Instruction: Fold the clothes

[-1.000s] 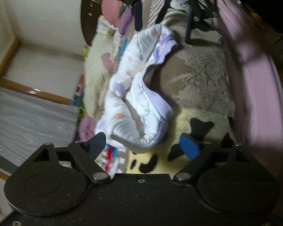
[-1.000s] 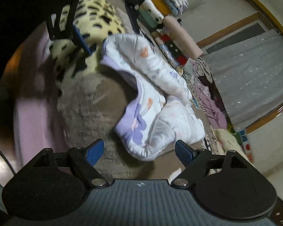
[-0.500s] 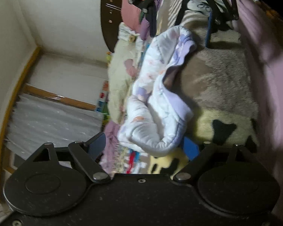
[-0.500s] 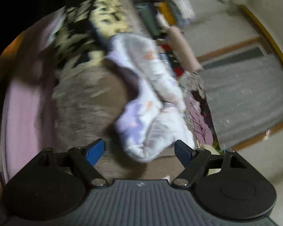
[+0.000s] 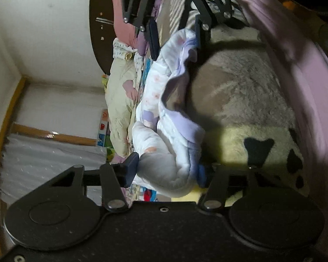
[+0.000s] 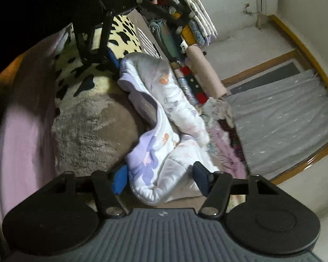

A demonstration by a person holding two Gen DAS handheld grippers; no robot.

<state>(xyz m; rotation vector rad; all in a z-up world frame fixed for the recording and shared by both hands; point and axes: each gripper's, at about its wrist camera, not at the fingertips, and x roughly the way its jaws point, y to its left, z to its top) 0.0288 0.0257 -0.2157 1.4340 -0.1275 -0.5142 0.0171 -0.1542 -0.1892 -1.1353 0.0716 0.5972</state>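
In the left wrist view, the left tongs (image 5: 167, 172) stand spread around one end of the quilted garment (image 5: 164, 118), which lies on the blanket (image 5: 247, 100), the right tongs (image 5: 177, 32) spread at its far end. In the right wrist view, the right tongs (image 6: 158, 178) straddle the garment's (image 6: 164, 118) near end, jaws apart, pads (image 6: 119, 179) beside the cloth.

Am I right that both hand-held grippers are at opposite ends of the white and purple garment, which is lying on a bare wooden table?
Not quite: the white and purple garment lies on a fluffy grey blanket over bedding, not a bare wooden table, as the right wrist view shows. The rest holds: the left hand-held gripper and right hand-held gripper each straddle one end.
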